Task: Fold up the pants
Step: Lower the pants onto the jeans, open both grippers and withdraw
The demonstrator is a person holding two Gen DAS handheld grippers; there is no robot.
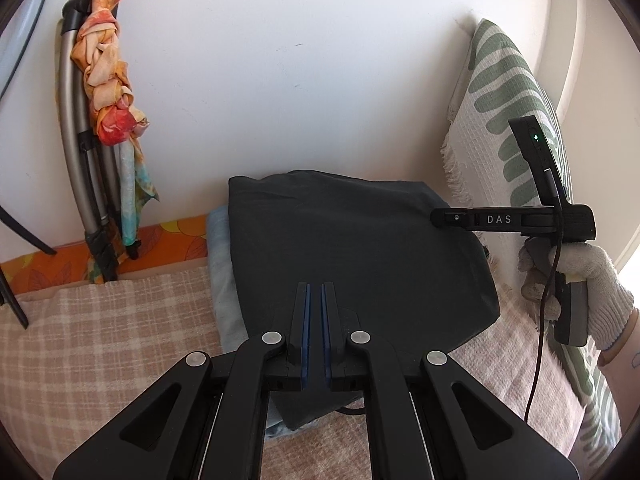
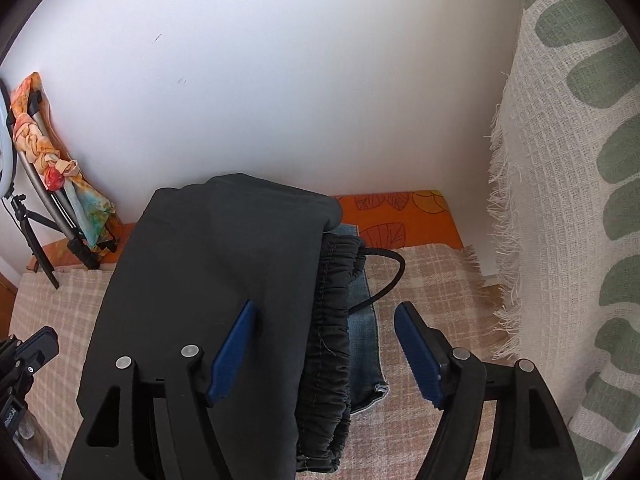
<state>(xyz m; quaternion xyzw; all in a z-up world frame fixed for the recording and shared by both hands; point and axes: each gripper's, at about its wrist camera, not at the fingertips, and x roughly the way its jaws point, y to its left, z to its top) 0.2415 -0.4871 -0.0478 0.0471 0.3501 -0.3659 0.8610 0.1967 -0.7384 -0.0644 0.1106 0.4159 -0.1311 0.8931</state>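
Left tongs pinched nearly shut and empty; right tongs spread wide over the folded pants.

Nearest the left camera, the two blue pads stand almost together with only a thin slit between them, holding nothing, their tips hanging over the near part of the dark pants; whether they touch the cloth I cannot tell. In the right view the blue fingers sit far apart: the left one lies over the black fabric, the other is over the plaid blanket, and the elastic waistband runs between them. The pants lie folded on jeans on the blanket. A black cord loops out beside the waistband. Farther back, a leaf-print throw hangs at the right, and a scarf is knotted on a stand against the wall.
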